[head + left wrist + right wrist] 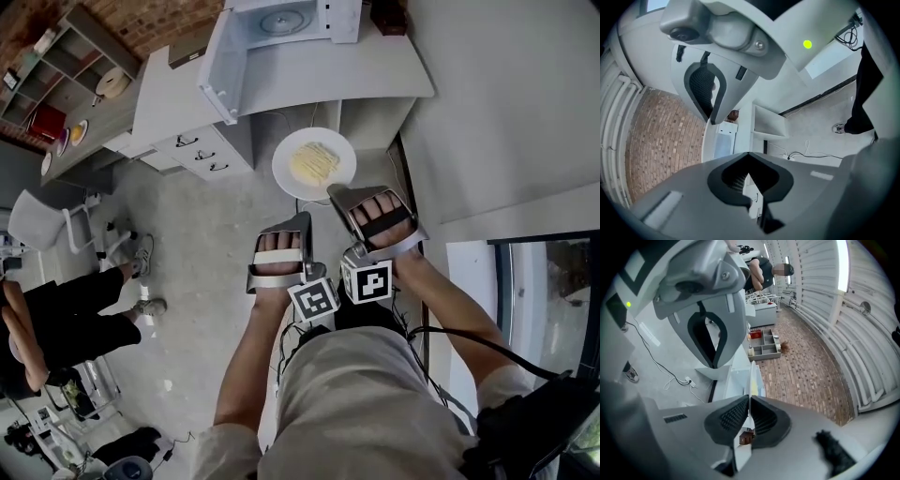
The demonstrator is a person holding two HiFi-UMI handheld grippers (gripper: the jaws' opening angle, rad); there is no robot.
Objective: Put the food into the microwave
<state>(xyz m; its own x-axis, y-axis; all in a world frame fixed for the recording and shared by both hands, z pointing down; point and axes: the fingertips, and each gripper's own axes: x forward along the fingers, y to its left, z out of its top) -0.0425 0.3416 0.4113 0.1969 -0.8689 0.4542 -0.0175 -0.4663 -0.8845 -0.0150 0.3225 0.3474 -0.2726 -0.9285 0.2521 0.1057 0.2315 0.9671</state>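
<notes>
A white plate [284,174] carrying pale yellow food [314,161] hangs in the air in front of the white table. My right gripper [334,193] is shut on the plate's near rim. In the right gripper view the plate [751,373] shows edge-on between the dark pads [732,414] of that gripper [749,400]. My left gripper [303,217] is just below and left of the plate, apart from it. Its jaws [749,154] meet at the tips with nothing between them. The microwave [281,21] stands on the table ahead, its door [221,73] swung open to the left.
A drawer cabinet [202,150] stands under the table's left end. Shelves [66,89] with several items line the brick wall at far left. A seated person [56,323] and an office chair [37,220] are to the left. A brown box [389,17] sits beside the microwave.
</notes>
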